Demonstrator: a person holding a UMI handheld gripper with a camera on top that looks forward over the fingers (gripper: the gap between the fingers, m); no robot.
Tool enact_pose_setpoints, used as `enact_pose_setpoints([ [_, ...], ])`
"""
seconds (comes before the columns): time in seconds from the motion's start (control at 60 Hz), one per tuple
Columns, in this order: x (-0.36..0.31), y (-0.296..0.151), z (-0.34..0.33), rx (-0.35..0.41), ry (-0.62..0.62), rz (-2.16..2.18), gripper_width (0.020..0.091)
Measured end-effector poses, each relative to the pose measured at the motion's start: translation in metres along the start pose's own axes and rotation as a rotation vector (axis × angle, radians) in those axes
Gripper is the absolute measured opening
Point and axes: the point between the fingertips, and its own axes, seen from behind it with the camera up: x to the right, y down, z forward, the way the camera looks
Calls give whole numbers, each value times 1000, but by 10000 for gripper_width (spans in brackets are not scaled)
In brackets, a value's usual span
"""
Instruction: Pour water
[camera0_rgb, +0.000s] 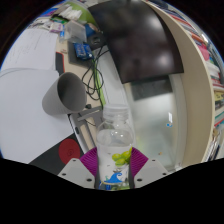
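Bottle: a clear plastic water bottle stands upright at lower centre of the frame, between the two fingers, its label low down near the pads.
Gripper: the gripper appears clamped on the bottle, both magenta pads pressing its lower body from either side.
Receiving vessel: a grey cup shows at left of centre, tilted in this view, beyond and to the left of the bottle; apart from it.
Red object: something red lies just left of the fingers; what it is cannot be told.
Worktop: a pale worktop fills the upper left, with cables and a blue box on it.
Screen: a dark monitor stands at upper centre.
Step in hand: likely carrying the bottle toward the cup.
Doing it well: keep the bottle upright until its mouth is over the cup, then tip slowly; hold firmly without crushing the thin plastic.
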Motion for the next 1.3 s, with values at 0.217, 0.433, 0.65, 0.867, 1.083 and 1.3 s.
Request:
enact_pose_setpoints([
  [0.217, 8, -33, 7, 21, 56, -397, 393],
  [0.433, 18, -47, 14, -9, 92, -638, 394],
  [0.65, 11, -52, 12, -11, 65, -689, 395],
  [0.867, 18, -71, -15, 81, -54, -21, 394],
  [1.083, 31, -81, -40, 210, -162, 655, 397],
  [1.3, 28, -50, -26, 264, -201, 1118, 399],
])
